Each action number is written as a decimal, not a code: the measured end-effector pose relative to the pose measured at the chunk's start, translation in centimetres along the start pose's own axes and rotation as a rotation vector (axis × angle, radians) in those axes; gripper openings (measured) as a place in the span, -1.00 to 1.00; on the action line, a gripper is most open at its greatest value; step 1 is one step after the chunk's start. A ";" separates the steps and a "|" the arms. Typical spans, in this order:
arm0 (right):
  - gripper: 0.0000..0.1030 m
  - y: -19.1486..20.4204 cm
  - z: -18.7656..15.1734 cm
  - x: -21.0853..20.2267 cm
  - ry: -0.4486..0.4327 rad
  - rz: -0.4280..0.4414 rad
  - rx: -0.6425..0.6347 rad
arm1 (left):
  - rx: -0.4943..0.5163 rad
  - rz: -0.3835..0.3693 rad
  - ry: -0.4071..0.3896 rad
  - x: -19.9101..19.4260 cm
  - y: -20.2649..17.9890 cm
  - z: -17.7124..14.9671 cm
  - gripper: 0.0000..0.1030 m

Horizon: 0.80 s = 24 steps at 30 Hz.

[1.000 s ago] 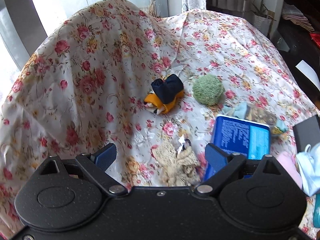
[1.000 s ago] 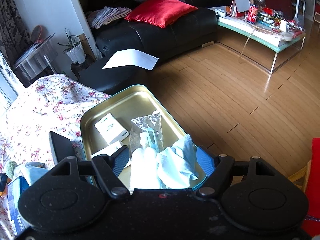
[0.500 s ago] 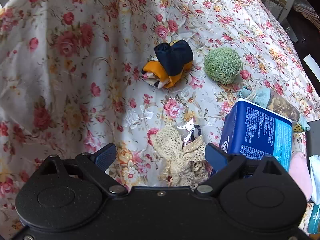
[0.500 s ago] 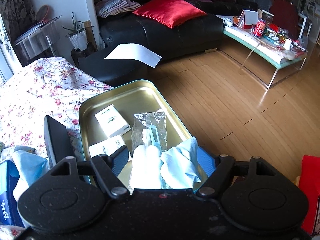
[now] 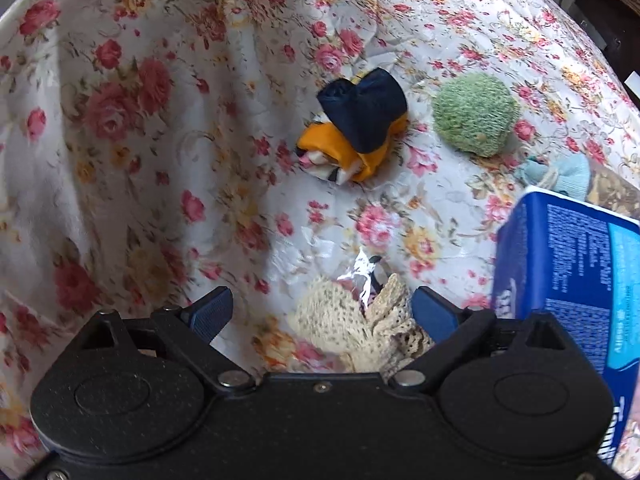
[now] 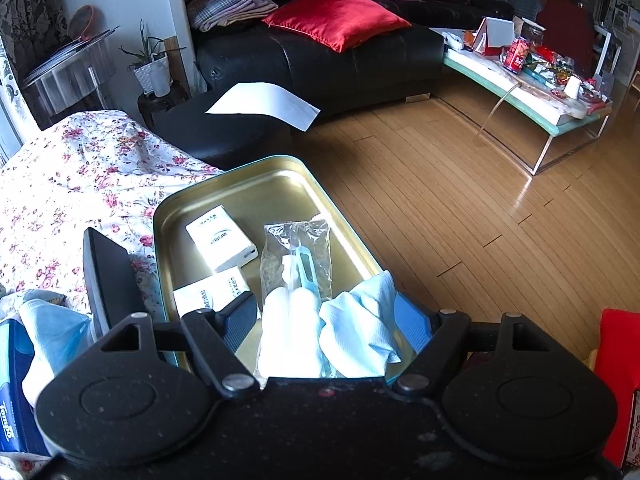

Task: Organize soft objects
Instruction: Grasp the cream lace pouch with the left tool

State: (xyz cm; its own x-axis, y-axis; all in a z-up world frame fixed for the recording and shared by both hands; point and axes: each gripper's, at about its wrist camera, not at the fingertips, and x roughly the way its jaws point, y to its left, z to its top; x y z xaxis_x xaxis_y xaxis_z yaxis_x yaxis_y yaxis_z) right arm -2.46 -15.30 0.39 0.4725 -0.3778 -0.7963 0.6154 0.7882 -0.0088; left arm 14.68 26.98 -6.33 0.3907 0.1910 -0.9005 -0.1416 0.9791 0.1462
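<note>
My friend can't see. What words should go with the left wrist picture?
The open left gripper hovers over a cream lace bundle lying between its blue fingers on a rose-patterned cloth. Farther off lie a navy and orange fabric roll and a fuzzy green ball, with a blue tissue pack at the right.

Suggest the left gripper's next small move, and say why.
Probably lower the left gripper a little more and close on the cream lace piece. Its jaws stand open, the lace lies between them toward the right finger, not pinched, and the floral cloth around it is bare. The right gripper hangs open over the gold tin, likely the drop spot.
</note>
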 end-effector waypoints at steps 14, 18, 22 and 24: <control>0.47 1.9 -0.4 -0.5 -0.038 -0.018 -0.087 | 0.135 -0.138 0.012 1.4 0.2 0.4 0.82; 0.51 2.8 -0.7 -0.8 -0.035 0.024 -0.105 | 0.076 -0.190 0.046 2.3 1.0 0.1 0.82; 0.51 4.3 -1.1 -1.2 -0.024 0.098 -0.120 | 0.042 -0.200 0.075 2.2 0.6 0.6 0.51; 0.51 5.0 -1.4 -1.6 -0.020 0.148 -0.111 | 0.055 -0.191 0.075 1.8 0.0 0.7 0.34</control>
State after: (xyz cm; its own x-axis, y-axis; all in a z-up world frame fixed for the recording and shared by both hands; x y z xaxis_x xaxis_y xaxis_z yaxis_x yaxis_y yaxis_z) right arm -1.07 -10.09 0.78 0.5659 -0.2620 -0.7817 0.4651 0.8843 0.0404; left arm 16.08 27.41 -7.68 0.3362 -0.0022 -0.9418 -0.0212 0.9997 -0.0099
